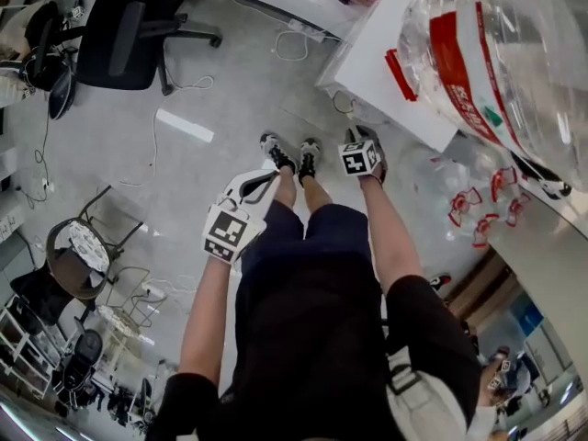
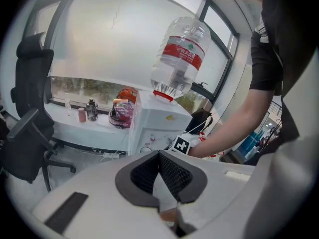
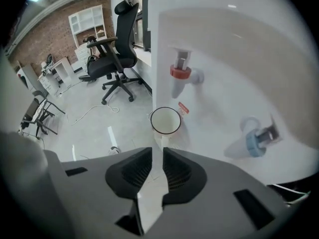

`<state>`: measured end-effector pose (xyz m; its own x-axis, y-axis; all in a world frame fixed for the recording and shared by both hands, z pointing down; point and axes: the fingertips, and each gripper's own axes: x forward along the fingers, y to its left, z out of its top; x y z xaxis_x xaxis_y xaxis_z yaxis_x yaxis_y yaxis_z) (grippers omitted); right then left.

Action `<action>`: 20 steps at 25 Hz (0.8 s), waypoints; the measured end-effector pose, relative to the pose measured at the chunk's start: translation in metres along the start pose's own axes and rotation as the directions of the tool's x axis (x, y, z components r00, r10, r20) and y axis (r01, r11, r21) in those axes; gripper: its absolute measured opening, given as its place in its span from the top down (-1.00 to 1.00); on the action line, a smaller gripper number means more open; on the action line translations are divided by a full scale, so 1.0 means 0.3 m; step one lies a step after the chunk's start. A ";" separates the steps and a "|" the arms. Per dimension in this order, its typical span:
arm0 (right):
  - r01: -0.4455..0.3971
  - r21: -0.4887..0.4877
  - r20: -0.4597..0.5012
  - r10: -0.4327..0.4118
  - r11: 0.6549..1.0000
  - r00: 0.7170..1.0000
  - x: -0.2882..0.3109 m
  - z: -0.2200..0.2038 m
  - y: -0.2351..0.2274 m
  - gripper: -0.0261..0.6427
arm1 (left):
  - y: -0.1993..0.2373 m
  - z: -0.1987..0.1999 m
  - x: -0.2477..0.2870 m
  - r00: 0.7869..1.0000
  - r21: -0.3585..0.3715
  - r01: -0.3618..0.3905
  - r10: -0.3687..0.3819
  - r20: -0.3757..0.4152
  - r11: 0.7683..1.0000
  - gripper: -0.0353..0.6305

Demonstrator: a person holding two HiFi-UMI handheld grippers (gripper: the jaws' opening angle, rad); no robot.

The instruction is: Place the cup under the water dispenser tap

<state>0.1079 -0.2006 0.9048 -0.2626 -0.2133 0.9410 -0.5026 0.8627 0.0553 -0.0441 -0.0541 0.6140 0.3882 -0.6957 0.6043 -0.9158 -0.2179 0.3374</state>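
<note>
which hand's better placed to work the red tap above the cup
Right. The right gripper looks straight at the red tap and the cup just below it, jaws apart and empty. The left gripper is shut and sees the dispenser from farther off, past the right arm.

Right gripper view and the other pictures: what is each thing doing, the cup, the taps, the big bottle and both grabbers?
red tap: no water running.
blue tap: no water running.
cup: upright, empty, below the red tap, not held.
water bottle: upside down on the dispenser.
right gripper: open, nothing between its jaws.
left gripper: shut, empty.
</note>
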 end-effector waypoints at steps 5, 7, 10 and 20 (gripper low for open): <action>-0.036 -0.044 0.007 0.036 0.998 0.999 -0.106 -0.005 0.032 0.94 | -0.010 0.047 -0.012 1.000 0.026 0.012 -0.012 0.010 1.000 0.90; -0.067 -0.039 0.042 0.069 0.997 0.997 -0.158 0.005 0.047 0.94 | -0.020 0.068 -0.016 1.000 0.037 0.020 -0.021 0.017 0.999 0.90; -0.113 -0.008 0.119 0.114 0.994 0.986 -0.254 0.055 0.061 0.94 | -0.038 0.098 -0.018 0.999 0.063 0.032 -0.033 0.024 0.997 0.90; -0.148 0.036 0.327 0.128 0.988 0.936 -0.639 0.169 0.042 0.94 | -0.111 0.169 -0.017 0.995 0.133 0.083 -0.090 0.048 0.988 0.90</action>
<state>0.1101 -0.1720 0.7084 -0.5796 -0.2389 0.7791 -0.4878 0.8675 -0.0969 -0.0208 -0.0782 0.5630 0.4633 -0.7054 0.5364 -0.8861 -0.3637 0.2872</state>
